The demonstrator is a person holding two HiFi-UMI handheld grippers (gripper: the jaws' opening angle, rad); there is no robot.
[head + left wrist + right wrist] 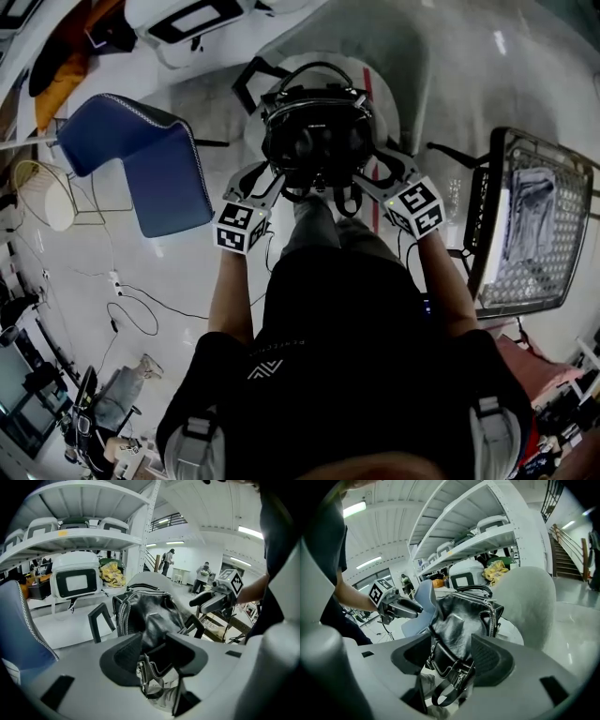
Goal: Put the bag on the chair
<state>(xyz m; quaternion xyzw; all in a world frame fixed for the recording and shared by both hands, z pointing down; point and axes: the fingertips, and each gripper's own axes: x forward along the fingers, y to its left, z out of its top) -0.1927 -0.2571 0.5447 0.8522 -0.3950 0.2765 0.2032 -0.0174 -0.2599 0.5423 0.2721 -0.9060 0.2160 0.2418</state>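
Left hand-held gripper [153, 641] has jaws half-closed around the buckled strap [149, 679] of the black leather bag [314, 131], not visibly pinching it; the right hand-held gripper [451, 641] gapes wide about the bag's other side. Since the bag seems to sit on the pale round-backed chair [525, 602], placing looks done, with only withdrawal left.

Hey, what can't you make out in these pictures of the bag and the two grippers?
- Left gripper view: whether the left gripper presses the bag's strap; dark leather fills the gap.
- Right gripper view: the bag's underside, behind the right gripper body.
- Head view: both grippers' jaws and the chair seat, under the bag.
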